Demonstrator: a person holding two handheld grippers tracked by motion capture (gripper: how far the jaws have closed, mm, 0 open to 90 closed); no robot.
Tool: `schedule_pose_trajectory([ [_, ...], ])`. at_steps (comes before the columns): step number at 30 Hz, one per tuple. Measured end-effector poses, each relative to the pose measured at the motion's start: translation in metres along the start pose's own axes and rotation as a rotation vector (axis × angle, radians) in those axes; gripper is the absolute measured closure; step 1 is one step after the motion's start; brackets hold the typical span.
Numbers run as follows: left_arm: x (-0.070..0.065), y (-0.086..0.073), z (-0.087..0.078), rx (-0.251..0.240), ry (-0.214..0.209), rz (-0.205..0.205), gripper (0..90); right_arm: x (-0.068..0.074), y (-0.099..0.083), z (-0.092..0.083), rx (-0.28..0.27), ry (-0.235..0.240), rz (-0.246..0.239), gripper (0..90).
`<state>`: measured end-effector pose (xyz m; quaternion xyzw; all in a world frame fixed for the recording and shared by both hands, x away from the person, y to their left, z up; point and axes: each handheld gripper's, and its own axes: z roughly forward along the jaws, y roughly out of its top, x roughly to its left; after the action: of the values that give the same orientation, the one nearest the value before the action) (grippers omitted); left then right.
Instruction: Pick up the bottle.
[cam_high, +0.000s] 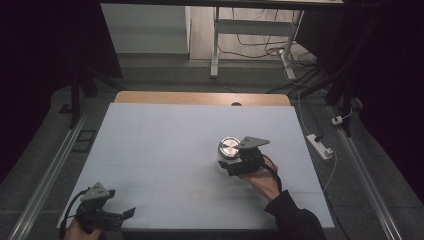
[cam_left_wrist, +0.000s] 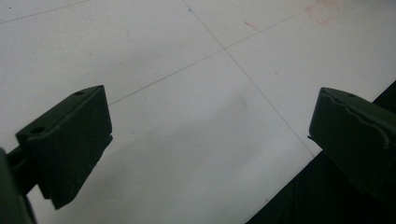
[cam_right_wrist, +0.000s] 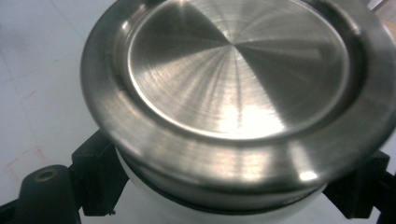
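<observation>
Steel-lidded white jar (cam_right_wrist: 238, 93) in right gripper (cam_right_wrist: 224, 191)

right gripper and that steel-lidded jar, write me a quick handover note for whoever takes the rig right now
Right gripper: shut on the round white jar with a brushed steel lid, jaws clamping the white body just under the lid.
Left gripper: open, nothing between its jaws, at the near left corner of the white table sheet.
Jar: right of the table's centre; whether it stands on the sheet or is lifted cannot be told.
Done: jar gripped, lid on.
Left: probably move the jar or bring the left gripper over to the lid; keep the grip firm meanwhile.
</observation>
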<state>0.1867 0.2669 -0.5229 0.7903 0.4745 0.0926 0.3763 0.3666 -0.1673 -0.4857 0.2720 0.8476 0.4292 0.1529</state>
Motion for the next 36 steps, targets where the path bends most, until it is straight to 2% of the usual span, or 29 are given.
schedule_pose_trajectory([
  [3, 0.000, 0.000, 0.000, 0.000, -0.004, -0.002, 0.3, 0.011, 0.005, -0.001, -0.002, 0.024, -0.007, 15.0],
  [8, 0.001, 0.000, -0.001, -0.002, -0.008, -0.005, 0.3, 0.021, 0.009, -0.002, -0.010, 0.050, -0.014, 15.0],
  [23, 0.002, 0.000, -0.001, 0.000, -0.018, -0.012, 0.2, 0.063, 0.020, 0.004, -0.001, 0.142, -0.082, 15.0],
  [36, 0.003, 0.000, 0.000, 0.000, -0.025, -0.017, 0.0, 0.090, 0.020, 0.009, 0.014, 0.196, -0.130, 15.0],
])
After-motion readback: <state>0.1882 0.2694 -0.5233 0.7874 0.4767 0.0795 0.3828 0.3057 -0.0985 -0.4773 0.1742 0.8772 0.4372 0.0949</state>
